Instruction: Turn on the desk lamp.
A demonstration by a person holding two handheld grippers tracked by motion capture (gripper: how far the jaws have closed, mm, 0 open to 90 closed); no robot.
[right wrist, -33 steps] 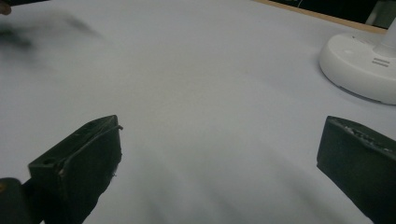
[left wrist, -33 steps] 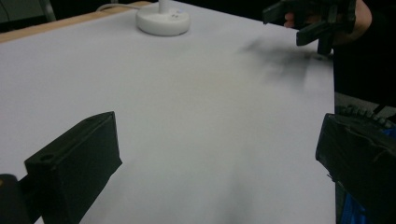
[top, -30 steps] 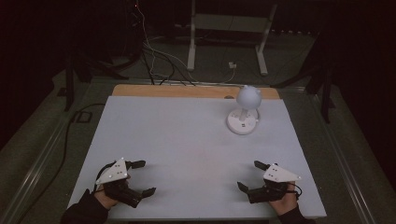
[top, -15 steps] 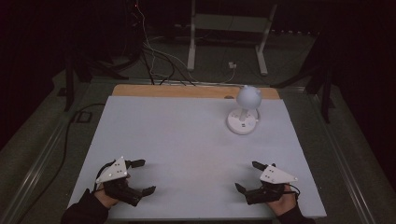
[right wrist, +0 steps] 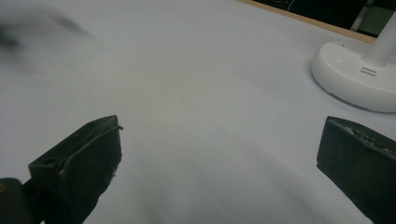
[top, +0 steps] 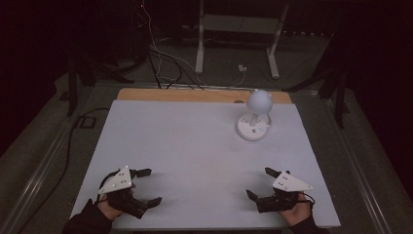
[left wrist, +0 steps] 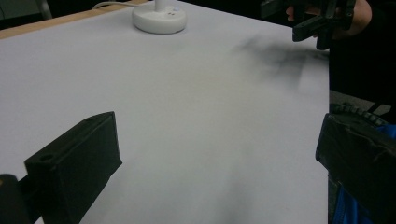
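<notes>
A small white lamp (top: 254, 115) with a round head and a disc base stands at the back right of the white table (top: 195, 146). Its base shows far off in the left gripper view (left wrist: 159, 17) and at the right edge of the right gripper view (right wrist: 359, 77). My left gripper (top: 148, 186) rests open near the front left corner, with nothing between its jaws (left wrist: 210, 158). My right gripper (top: 260, 183) rests open near the front right corner, also holding nothing (right wrist: 219, 158). The right gripper shows at the top right of the left gripper view (left wrist: 322, 18).
A wooden strip (top: 195, 95) runs along the table's far edge. Cables (top: 160, 63) and metal stand legs (top: 199, 44) lie on the dark floor beyond. The table's front edge is right behind both hands.
The right gripper has drifted slightly left and toward the front edge. The left gripper has stayed put, and the lamp has not moved.
</notes>
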